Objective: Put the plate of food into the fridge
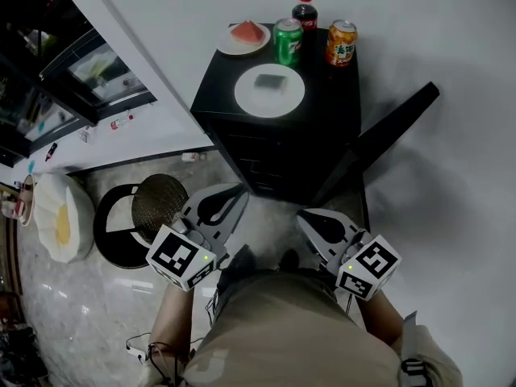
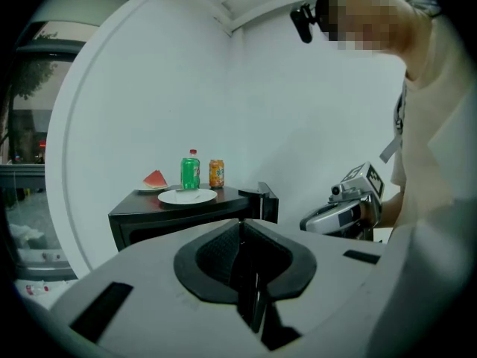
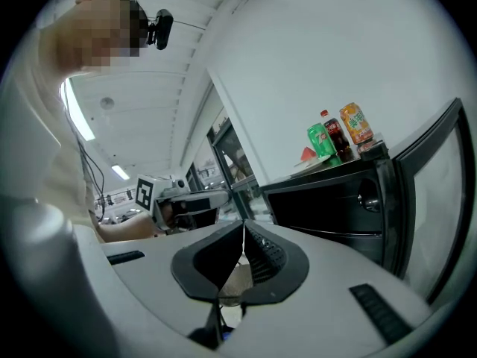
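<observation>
A white plate (image 1: 248,97) with a small dark piece of food lies on top of the low black fridge (image 1: 332,95). The fridge door (image 1: 389,131) stands open to the right. Behind the plate are a second plate with a watermelon slice (image 1: 246,32), a green can (image 1: 288,42), a cola bottle (image 1: 305,10) and an orange can (image 1: 341,43). My left gripper (image 1: 230,195) and right gripper (image 1: 310,218) hang shut and empty in front of the fridge, well short of the plate. In the left gripper view the plate (image 2: 187,196) lies ahead, with the right gripper (image 2: 341,212) off to the right. The right gripper view shows the dark fridge opening (image 3: 328,203).
A round woven stool (image 1: 159,202) over a black ring base (image 1: 113,244) stands left of the fridge. A white shell-shaped object (image 1: 60,216) lies further left on the marble floor. A white wall runs behind the fridge, and a glass-fronted frame (image 1: 72,71) runs along the upper left.
</observation>
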The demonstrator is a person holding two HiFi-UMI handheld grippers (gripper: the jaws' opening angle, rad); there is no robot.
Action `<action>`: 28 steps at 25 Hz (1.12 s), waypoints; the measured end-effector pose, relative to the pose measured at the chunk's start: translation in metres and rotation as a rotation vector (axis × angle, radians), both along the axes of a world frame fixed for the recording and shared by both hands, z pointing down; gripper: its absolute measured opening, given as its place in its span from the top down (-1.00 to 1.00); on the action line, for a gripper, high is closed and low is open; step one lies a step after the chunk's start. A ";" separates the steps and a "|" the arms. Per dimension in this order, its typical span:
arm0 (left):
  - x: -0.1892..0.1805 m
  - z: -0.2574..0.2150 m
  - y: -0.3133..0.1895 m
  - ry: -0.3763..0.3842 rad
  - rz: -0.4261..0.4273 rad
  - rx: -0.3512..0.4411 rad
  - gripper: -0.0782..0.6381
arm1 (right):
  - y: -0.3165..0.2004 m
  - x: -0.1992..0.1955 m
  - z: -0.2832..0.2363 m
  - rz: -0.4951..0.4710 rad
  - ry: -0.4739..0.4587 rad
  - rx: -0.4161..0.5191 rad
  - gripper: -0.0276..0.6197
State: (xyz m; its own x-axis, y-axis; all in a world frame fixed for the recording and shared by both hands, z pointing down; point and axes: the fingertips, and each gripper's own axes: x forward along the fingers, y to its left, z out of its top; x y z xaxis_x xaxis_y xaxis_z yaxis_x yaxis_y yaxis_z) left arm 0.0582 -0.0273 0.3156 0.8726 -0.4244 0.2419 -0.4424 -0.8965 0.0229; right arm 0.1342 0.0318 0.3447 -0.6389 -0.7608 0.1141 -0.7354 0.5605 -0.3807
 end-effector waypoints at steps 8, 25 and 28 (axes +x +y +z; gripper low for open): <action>0.011 0.023 -0.009 -0.168 0.076 0.080 0.75 | -0.006 0.005 0.008 0.018 0.024 -0.018 0.84; 0.045 0.031 -0.108 -0.581 0.264 0.588 0.05 | -0.055 0.005 0.009 0.147 0.111 -0.051 0.84; 0.052 0.035 -0.127 -0.693 0.291 0.696 0.04 | -0.061 0.005 0.008 0.167 0.118 -0.058 0.84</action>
